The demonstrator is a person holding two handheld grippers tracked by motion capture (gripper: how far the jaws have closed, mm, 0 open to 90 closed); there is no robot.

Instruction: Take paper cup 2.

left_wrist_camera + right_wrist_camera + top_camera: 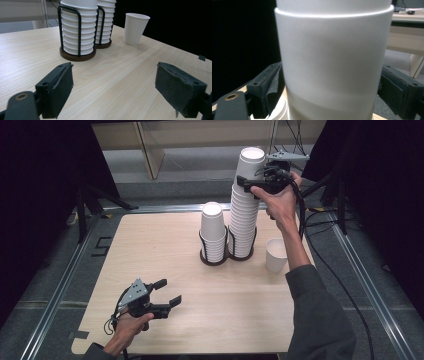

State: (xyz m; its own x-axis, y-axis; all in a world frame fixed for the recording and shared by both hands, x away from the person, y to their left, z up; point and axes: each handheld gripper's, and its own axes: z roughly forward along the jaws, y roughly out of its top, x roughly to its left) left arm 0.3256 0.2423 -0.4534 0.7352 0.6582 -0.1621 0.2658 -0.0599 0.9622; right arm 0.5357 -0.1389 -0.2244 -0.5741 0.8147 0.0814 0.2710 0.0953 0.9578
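Two stacks of white paper cups stand in black wire holders mid-table: a short stack (213,232) (77,30) and, to its right, a tall stack (243,220) (106,22). High at the tall stack's top, my right gripper (249,176) (332,92) is shut on the top cup (250,162) (332,62), its pads (270,85) against both sides. The rim of the cup below (275,110) shows under it. My left gripper (170,291) (113,82) rests low near the table's front left, open, with nothing between its jaws.
A single white cup (275,254) (135,28) stands upright on the wooden table (150,250), right of the tall stack and under my right forearm. Black stands and cables surround the table. A pale wooden frame sits beyond the far edge.
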